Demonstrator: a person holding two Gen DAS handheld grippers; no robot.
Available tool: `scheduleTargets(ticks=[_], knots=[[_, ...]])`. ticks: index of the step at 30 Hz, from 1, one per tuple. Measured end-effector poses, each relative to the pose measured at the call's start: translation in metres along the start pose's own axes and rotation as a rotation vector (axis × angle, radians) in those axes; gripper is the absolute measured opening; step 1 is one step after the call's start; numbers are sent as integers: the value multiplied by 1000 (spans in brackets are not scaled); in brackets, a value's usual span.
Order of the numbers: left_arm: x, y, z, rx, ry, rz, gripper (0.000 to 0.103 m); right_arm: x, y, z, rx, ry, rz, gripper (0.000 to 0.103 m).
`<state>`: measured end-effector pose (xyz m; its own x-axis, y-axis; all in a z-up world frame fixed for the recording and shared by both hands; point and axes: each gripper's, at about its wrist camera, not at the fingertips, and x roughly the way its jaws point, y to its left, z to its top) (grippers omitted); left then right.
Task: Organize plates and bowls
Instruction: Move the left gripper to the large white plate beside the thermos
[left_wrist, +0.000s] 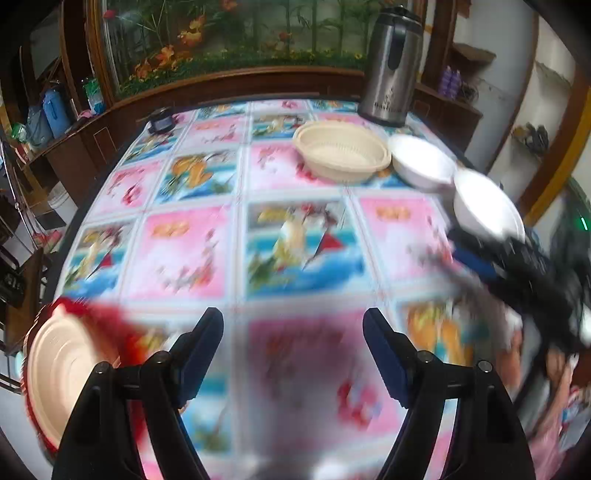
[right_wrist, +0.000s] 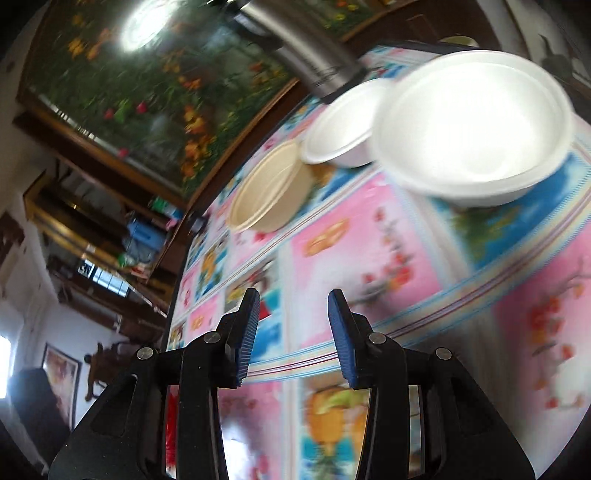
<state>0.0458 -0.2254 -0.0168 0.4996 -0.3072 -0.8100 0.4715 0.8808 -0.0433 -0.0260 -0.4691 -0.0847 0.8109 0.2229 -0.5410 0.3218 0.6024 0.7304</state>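
left gripper (left_wrist: 293, 354): fingers spread wide, nothing between them, just the flowery tablecloth (left_wrist: 184, 254) underneath
right gripper (right_wrist: 293, 332): jaws partly apart and empty, no pad touching anything
beige bowl (left_wrist: 341, 151): upper middle of the left view, sitting on the cloth
white bowl (left_wrist: 421, 160): just right of the beige one, rims look like they touch
second white bowl (left_wrist: 487, 205): right edge of the left view, big and blurry in the upper right of the right view
beige plate (left_wrist: 59, 380): lower left corner, tilted, red stuff around it
steel thermos (left_wrist: 391, 62): top right, behind the bowls
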Motion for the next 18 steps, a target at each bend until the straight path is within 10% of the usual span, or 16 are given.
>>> scheduleTargets(ticks=[18], knots=[[83,-12,45,-173,-129,-15,78,8,-26,25,86,40,-14,38]])
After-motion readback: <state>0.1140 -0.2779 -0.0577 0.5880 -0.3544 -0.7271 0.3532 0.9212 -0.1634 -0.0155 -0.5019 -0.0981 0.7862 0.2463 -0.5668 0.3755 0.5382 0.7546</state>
